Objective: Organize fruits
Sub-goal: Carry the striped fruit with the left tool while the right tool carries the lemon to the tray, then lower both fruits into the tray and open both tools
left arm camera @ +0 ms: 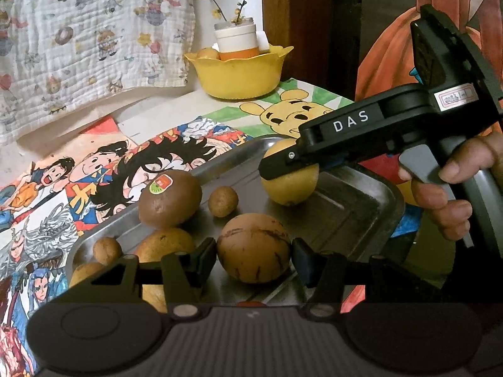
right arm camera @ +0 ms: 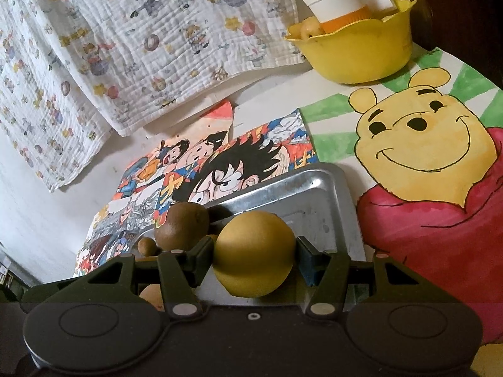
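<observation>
A steel tray [left arm camera: 342,216] holds several fruits. My left gripper [left arm camera: 254,259] is shut on a round orange-brown fruit with dark streaks [left arm camera: 253,246], one pad pressed against each side, low over the tray. My right gripper [left arm camera: 283,166], held by a hand [left arm camera: 446,194], enters from the right, shut on a yellow round fruit [left arm camera: 290,185] at the tray's far side. In the right wrist view the right gripper [right arm camera: 254,254] clamps that yellow fruit [right arm camera: 254,251] above the tray [right arm camera: 317,194]. A brown kiwi with a sticker [left arm camera: 169,199] lies to the left.
Small brown fruits [left arm camera: 222,201] and an orange fruit [left arm camera: 165,243] crowd the tray's left part. A yellow bowl [left arm camera: 239,75] with a white-and-orange jar stands at the back. Cartoon drawings cover the table [right arm camera: 424,144]. A printed cloth [right arm camera: 141,47] hangs behind.
</observation>
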Action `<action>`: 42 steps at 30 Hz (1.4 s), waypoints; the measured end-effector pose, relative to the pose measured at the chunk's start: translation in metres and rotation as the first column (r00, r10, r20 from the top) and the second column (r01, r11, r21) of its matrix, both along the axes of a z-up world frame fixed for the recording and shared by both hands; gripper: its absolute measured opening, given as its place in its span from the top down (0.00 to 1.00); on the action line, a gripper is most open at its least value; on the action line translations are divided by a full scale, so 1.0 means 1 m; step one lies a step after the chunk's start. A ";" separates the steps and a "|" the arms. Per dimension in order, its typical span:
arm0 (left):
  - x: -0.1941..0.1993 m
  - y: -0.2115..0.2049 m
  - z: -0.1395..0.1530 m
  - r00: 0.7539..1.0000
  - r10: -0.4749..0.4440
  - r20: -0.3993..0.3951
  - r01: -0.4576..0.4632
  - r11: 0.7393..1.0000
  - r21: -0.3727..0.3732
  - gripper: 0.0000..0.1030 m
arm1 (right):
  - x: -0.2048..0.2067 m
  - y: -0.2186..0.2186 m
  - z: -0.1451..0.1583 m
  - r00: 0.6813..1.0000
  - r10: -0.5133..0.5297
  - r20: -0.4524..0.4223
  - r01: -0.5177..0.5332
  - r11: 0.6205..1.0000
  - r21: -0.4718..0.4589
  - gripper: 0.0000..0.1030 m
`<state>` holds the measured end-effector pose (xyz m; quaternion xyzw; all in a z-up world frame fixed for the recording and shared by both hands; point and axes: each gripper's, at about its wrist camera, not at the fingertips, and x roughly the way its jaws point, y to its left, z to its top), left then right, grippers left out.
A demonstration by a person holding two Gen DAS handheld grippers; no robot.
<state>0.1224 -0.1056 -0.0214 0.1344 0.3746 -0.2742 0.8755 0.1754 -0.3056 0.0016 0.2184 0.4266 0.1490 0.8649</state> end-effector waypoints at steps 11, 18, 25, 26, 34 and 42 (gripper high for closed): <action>-0.004 -0.003 0.000 1.000 0.020 0.025 -0.020 1.000 0.020 0.44 | -0.005 0.001 -0.003 0.999 -0.014 0.040 0.015 1.000 -0.002 0.43; -0.007 -0.001 0.009 0.998 0.038 0.051 -0.038 0.999 -0.013 0.39 | -0.009 -0.001 -0.004 0.998 -0.023 0.054 0.022 1.000 0.008 0.42; -0.009 0.002 0.016 0.996 0.064 0.066 -0.063 0.998 -0.022 0.34 | -0.012 -0.005 -0.002 0.997 -0.029 0.070 0.027 0.999 0.027 0.42; -0.010 0.003 0.016 0.995 0.067 0.067 -0.066 0.998 -0.024 0.32 | -0.012 -0.006 -0.001 0.996 -0.031 0.078 0.029 0.999 0.030 0.41; -0.017 0.011 0.027 0.990 0.112 0.088 -0.106 0.992 -0.072 0.20 | -0.017 -0.012 0.009 0.992 -0.040 0.121 0.037 0.999 0.030 0.36; -0.024 0.033 0.036 0.974 0.209 0.090 -0.196 0.970 -0.141 0.08 | -0.025 -0.011 0.015 0.986 -0.040 0.163 0.042 0.999 -0.006 0.25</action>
